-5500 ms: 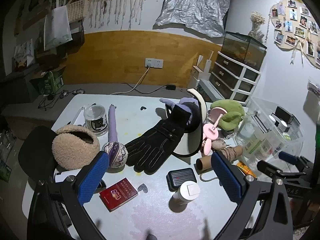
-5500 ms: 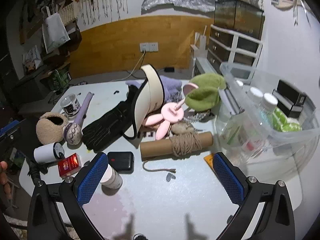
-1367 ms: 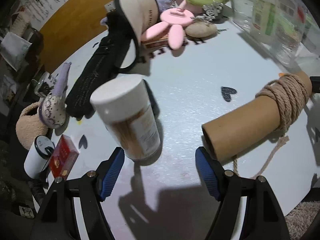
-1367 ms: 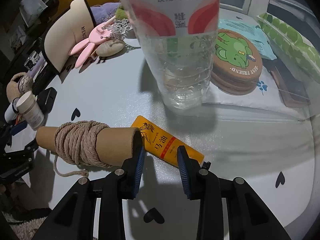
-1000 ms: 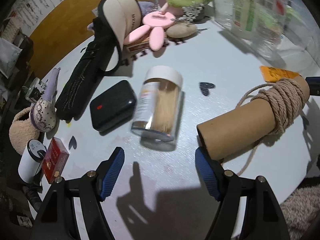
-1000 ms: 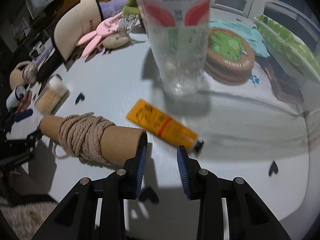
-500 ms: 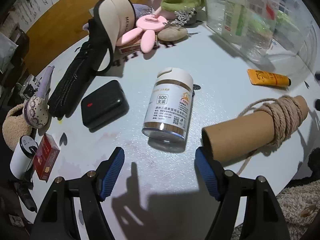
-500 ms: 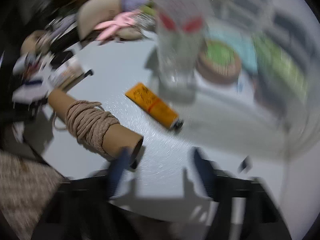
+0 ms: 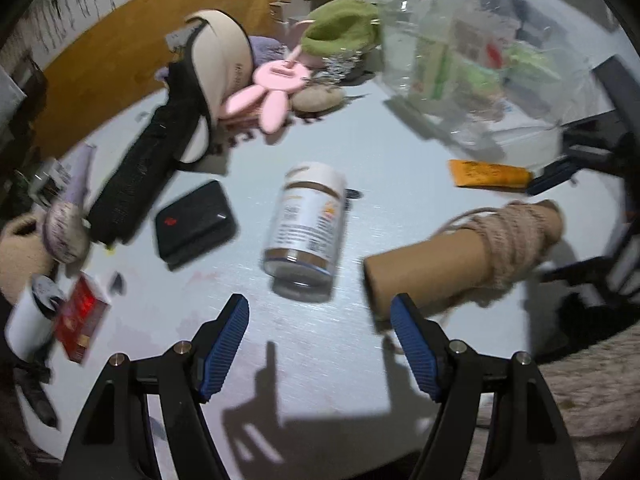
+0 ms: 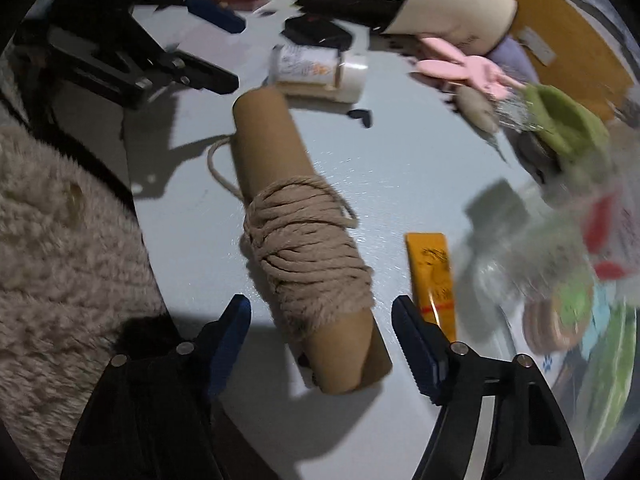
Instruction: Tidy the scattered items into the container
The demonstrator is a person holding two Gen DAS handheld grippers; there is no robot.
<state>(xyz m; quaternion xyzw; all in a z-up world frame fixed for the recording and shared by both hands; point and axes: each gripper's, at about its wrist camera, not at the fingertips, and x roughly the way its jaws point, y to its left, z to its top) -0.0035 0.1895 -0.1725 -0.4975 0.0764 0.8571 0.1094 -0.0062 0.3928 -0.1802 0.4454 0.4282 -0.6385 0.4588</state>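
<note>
Little writing can be read at this moment. The clear jar (image 9: 306,222) lying on its side on the table (image 9: 384,148) carries a white label whose print is too blurred to make out, though half a second ago the same label showed "500". The orange tube (image 9: 486,174) bears dark marks that cannot be read, and the cream cap (image 9: 222,50) has small lettering on its band, also illegible. The water bottle's red label inside the clear container (image 9: 460,48) is smeared by motion in the right wrist view.

The left gripper (image 9: 320,320) hangs over the table with its jaws apart and nothing between them; the jar lies just ahead of it, with the black case (image 9: 194,222) to the jar's left. The cardboard tube (image 10: 300,220), wound with rope (image 10: 304,256), lies on the table near the table's edge, beside the orange tube and apart from the container. The right gripper (image 10: 320,328) straddles the tube's near end, its jaws closing, with the tube between the fingers but no pad seen pressing on it.

Compared with a second ago, the right wrist view has swung round: the tube then lay across the picture beside the left finger, and now runs lengthwise away between both fingers. The jar, tilted and falling earlier, now rests flat.
</note>
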